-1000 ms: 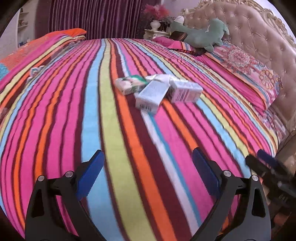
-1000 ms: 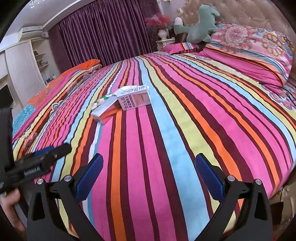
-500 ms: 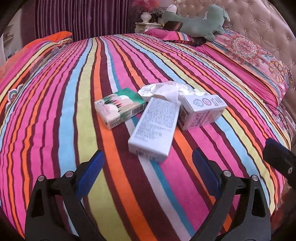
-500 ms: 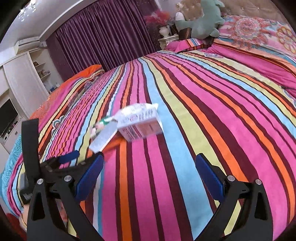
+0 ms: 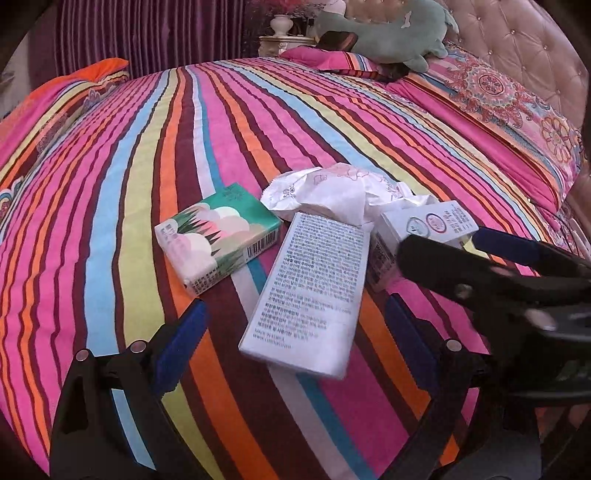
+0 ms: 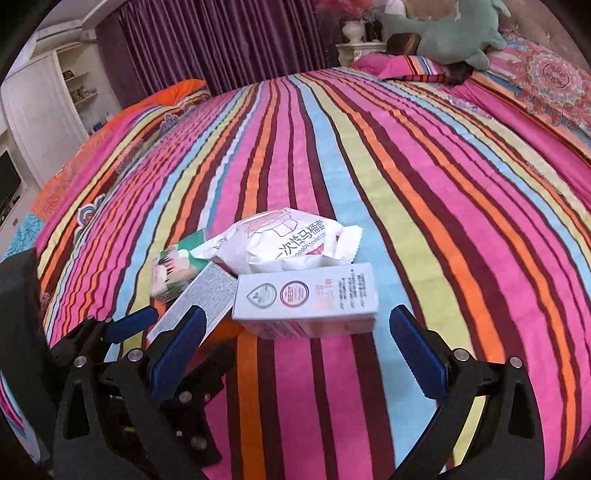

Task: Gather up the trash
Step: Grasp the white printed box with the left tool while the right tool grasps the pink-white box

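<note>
White flat carton (image 5: 308, 295) between left tool (image 5: 295, 332) fingers, untouched

Each hand-held gripper (image 5: 295, 332) (image 6: 295, 345) — black angular frame, blue serrated pads (image 6: 176, 343), silver round screws.

a wide bed (image 5: 155, 155) fills the room, covered by a blanket striped in pink, maroon, orange, yellow and light blue. at its head stands a tufted beige headboard (image 5: 517, 48), with floral patterned pillows (image 5: 517, 96) below it and a green plush toy (image 5: 388, 37) lying across them. dark purple curtains (image 6: 207, 44) hang along the far wall. beside the bed's head is a cream nightstand (image 6: 360, 47) carrying a white vase (image 5: 281, 24). white shelving (image 6: 74, 85) stands at the left.
</note>
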Available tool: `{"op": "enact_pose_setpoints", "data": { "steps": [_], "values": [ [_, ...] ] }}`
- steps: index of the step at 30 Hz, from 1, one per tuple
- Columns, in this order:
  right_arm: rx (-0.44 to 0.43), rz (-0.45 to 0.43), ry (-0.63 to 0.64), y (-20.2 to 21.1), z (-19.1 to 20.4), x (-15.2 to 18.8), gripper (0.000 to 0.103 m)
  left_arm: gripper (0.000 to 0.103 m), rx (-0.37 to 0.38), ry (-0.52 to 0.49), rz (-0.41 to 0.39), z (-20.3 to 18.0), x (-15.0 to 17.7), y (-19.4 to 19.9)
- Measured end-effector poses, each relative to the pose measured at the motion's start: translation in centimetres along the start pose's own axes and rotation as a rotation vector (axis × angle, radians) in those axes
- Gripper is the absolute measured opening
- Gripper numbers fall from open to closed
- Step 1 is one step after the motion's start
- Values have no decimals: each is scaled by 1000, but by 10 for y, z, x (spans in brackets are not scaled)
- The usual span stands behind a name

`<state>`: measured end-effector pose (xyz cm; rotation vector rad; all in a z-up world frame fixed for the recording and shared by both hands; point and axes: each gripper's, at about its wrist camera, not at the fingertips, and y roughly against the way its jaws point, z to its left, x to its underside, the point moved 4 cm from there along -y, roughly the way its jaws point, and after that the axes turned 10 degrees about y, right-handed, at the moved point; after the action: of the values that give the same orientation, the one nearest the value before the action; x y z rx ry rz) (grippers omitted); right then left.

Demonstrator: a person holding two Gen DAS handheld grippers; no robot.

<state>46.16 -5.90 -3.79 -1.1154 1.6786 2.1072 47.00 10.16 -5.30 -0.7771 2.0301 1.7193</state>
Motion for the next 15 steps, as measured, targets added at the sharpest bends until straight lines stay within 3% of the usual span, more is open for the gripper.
{"op": "enact_pose_setpoints", "data": {
  "steps": [4,9,15],
  "values": [
    [47,4,-16,-13,-3,0,95,93,-16,-13,17,1,-2,-8],
    [42,16,-13,-26,-8,-1,95,93,-11,20,20,8,-8,-14],
    [54,16,3,-28,-11,-4,95,93,-52,-15,27,5,-7,-22]
  ]
}}
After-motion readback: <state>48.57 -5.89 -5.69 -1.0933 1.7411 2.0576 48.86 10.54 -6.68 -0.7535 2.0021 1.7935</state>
